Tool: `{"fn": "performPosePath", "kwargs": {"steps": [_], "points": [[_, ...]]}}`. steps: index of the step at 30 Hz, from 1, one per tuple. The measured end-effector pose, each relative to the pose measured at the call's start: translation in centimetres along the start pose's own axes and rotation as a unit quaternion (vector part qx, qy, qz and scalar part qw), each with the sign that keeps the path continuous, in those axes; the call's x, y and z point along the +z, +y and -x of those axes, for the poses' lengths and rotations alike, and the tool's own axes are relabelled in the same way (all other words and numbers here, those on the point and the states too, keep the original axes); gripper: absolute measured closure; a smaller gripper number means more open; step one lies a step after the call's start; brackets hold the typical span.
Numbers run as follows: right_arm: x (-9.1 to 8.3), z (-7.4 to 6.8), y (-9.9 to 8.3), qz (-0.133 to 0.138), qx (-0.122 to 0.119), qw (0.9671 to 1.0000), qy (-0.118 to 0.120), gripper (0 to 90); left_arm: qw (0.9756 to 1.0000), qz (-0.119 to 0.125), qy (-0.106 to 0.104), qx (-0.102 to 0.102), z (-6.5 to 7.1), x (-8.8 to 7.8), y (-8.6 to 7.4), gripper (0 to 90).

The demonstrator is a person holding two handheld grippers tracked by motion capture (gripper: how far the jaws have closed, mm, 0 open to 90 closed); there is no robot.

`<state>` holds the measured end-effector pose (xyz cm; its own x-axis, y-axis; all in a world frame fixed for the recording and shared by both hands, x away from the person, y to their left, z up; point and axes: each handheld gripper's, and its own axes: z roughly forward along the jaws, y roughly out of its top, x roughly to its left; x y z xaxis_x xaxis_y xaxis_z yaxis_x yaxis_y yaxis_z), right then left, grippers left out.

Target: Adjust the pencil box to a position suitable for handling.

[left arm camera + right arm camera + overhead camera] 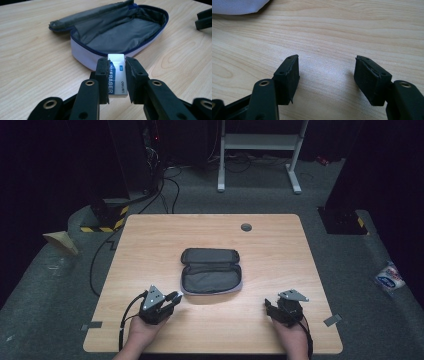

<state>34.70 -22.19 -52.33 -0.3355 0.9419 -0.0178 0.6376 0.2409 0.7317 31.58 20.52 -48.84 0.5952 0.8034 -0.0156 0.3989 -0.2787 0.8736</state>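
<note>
An open pencil case (211, 271) with a grey lining and pale lavender shell lies unzipped in the middle of the table (150, 235). My left gripper (176, 296) sits just left of the case's near corner, shut on a white eraser (117, 75) with a blue-and-white sleeve; the eraser's top end points at the case (117, 30) rim. My right gripper (268, 306) rests near the table's front right, open, with bare wood between its pads (289, 77). A corner of the pale case (237, 6) shows at the upper left of the right gripper view.
A round grey cable grommet (246, 227) sits near the table's far edge. A white desk frame (260, 150) and cables stand on the floor beyond. The other gripper's jaws (203, 20) show at the far right of the left gripper view.
</note>
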Motion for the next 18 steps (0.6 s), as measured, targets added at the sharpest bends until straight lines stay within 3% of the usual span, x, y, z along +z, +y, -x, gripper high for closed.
{"fn": "performPosePath", "kwargs": {"steps": [18], "points": [[0.0, 0.0, 0.0, 0.001, 0.001, 1.0, 0.0, 36.6, 0.9999, 0.013, 0.0, -0.007, -0.1, 1.1, 2.1, 73.2]]}}
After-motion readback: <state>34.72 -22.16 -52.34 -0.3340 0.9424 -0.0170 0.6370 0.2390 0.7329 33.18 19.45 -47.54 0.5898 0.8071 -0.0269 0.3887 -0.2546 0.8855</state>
